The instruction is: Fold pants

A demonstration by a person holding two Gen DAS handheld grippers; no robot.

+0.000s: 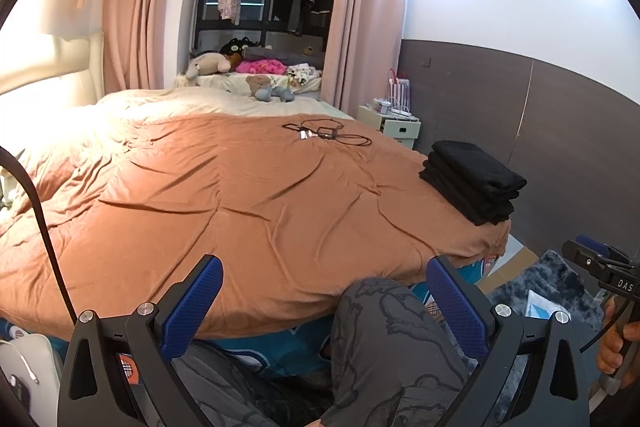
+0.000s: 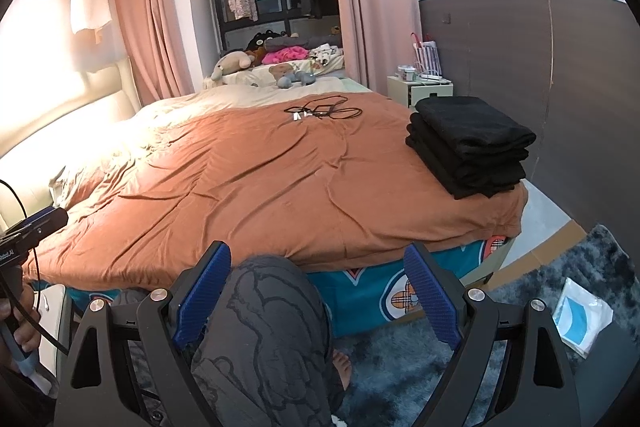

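A stack of folded black pants [image 1: 474, 181] [image 2: 472, 145] sits on the near right corner of the bed's orange duvet [image 1: 240, 207] [image 2: 260, 187]. My left gripper [image 1: 324, 291] is open and empty, held off the bed's near edge above the person's grey patterned trouser leg [image 1: 392, 339]. My right gripper [image 2: 318, 279] is open and empty, also off the near edge, over the same leg [image 2: 272, 327]. The right gripper's body shows at the right edge of the left wrist view [image 1: 600, 267].
A tangle of black cables [image 1: 326, 131] [image 2: 322, 111] lies at the far middle of the duvet. Soft toys [image 1: 224, 65] sit beyond the bed. A white bedside cabinet [image 2: 420, 89] stands at the right. A grey rug [image 2: 520, 307] with a plastic bag [image 2: 580, 315] covers the floor.
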